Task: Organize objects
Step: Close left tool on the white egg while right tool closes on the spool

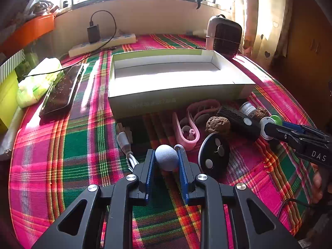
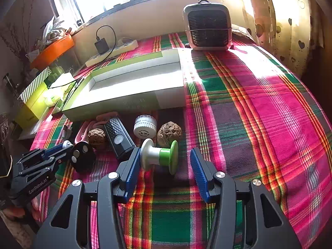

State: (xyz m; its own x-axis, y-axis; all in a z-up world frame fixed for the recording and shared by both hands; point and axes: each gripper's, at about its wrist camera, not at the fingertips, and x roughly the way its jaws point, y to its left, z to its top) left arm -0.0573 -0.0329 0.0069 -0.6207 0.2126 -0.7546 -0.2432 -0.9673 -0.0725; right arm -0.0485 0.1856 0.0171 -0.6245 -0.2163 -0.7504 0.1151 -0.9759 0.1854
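While unclamped, spool (image 2: pixel 159 157) between right gripper (image 2: pixel 166 162) jaws.

Cloth (image 2: pixel 259 108) woven plaid, matt. Box (image 1: pixel 145 101) matt cardboard. Beside the box: spool (image 2: pixel 159 157) smooth plastic, nut (image 2: pixel 169 133) rough and wrinkled, phone (image 1: pixel 60 91) glossy.

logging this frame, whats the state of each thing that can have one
left gripper: shut on the blue ball
blue ball: gripped, low over the cloth
right gripper: open around the spool
green and white spool: on its side, not clamped
box: open, nothing inside
charger: plugged into the power strip
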